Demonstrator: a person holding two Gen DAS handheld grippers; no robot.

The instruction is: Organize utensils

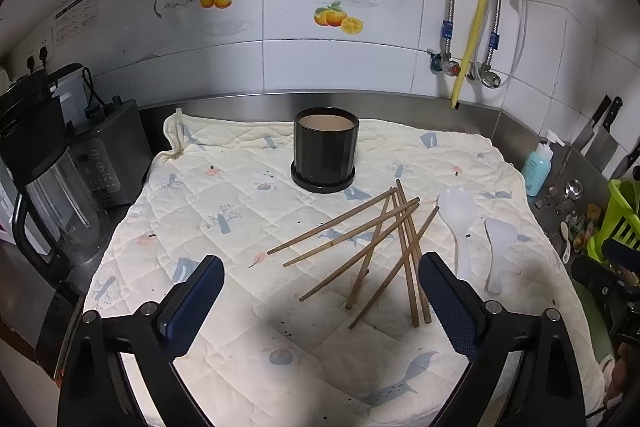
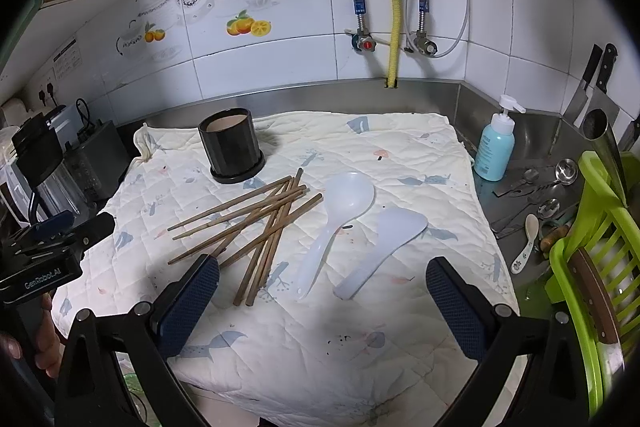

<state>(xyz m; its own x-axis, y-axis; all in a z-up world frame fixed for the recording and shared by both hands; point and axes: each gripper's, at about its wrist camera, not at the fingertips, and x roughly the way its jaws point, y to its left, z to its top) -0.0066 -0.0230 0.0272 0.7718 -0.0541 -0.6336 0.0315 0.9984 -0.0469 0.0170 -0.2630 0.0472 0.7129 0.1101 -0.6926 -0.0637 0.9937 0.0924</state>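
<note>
A black cylindrical holder (image 1: 325, 155) (image 2: 232, 147) stands upright and empty on a quilted cloth (image 1: 224, 195) (image 2: 400, 155). Several brown chopsticks (image 1: 372, 243) (image 2: 256, 223) lie crossed in a loose pile in front of it. A white ladle-shaped spoon (image 1: 458, 223) (image 2: 340, 215) and a white rice paddle (image 1: 498, 247) (image 2: 384, 247) lie right of the pile. My left gripper (image 1: 320, 291) is open and empty, hovering near the chopsticks' near ends. My right gripper (image 2: 322, 299) is open and empty, just short of the spoon and paddle handles. The left gripper's body shows in the right wrist view (image 2: 48, 259).
A blender and appliances (image 1: 60, 171) stand left of the cloth. A blue soap bottle (image 2: 496, 147), loose metal spoons (image 2: 536, 187) and a green dish rack (image 2: 592, 259) sit at the right. Knives (image 2: 596, 75) hang on the tiled wall; pipes and valves (image 2: 394, 27) run behind.
</note>
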